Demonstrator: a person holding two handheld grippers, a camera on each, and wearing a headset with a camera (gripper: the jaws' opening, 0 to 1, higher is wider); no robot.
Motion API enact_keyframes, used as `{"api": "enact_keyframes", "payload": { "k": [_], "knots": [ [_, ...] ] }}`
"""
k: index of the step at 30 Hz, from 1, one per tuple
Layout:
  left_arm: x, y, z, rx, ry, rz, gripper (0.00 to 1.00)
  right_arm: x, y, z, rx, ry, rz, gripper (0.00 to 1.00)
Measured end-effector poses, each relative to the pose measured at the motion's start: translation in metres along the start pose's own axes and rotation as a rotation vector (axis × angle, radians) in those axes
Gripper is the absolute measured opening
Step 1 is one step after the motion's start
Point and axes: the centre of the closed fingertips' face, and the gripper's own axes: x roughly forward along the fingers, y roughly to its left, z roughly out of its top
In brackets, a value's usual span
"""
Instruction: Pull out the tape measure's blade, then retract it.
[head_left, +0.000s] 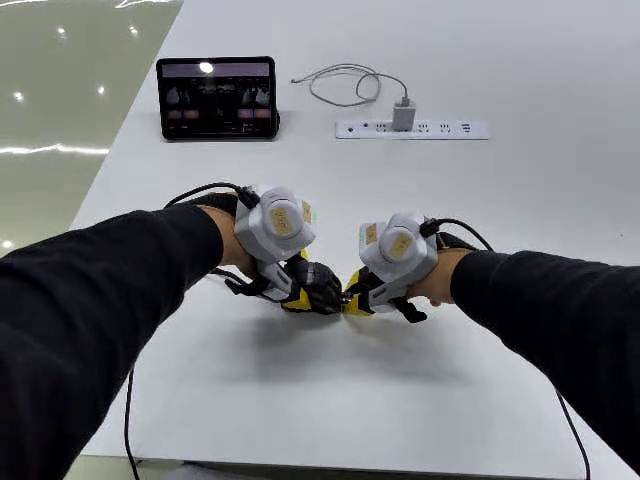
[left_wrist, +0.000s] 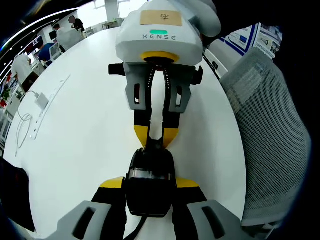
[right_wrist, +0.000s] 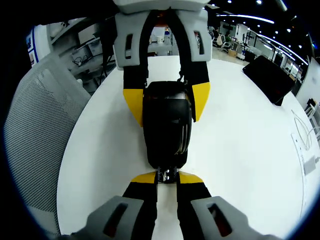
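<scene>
While we are working low over the table, the left gripper is clamping the tape measure by its black case, fingers pressing on both sides; the right gripper is meeting it tip to tip, its fingers drawn almost together and pinching the metal hook; the hook is sitting right at the mouth of the case.

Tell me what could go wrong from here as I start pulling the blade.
The right tool pinches only the small blade hook at its very tips; the hook may slip free under pull and the blade snap back.
The left tool clamps the rounded tape measure case by its sides, so the case might twist or slide out once tension builds.
</scene>
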Motion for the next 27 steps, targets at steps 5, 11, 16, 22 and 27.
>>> {"api": "enact_keyframes", "payload": {
  "k": [5, 11, 16, 22, 27],
  "knots": [
    [0.0000, 0.0001, -0.0003, 0.006, 0.004, 0.002, 0.31, -0.0014, -0.0004, -0.0021, 0.011, 0.006, -0.003, 0.09],
    [-0.0006, -0.0009, -0.0002, 0.012, 0.010, 0.003, 0.31, -0.0028, 0.0005, -0.0042, 0.011, 0.012, -0.006, 0.09],
    [-0.0012, -0.0016, 0.0003, 0.011, 0.010, 0.004, 0.31, -0.0041, -0.0002, -0.0055, 0.005, 0.018, -0.011, 0.09],
    [-0.0013, -0.0020, 0.0006, 0.008, 0.007, 0.007, 0.31, -0.0059, 0.0000, -0.0073, 0.009, 0.025, -0.015, 0.09],
    [-0.0012, -0.0019, 0.0006, 0.008, 0.004, 0.010, 0.31, -0.0069, 0.0001, -0.0084, 0.001, 0.025, -0.017, 0.09]
  ]
}}
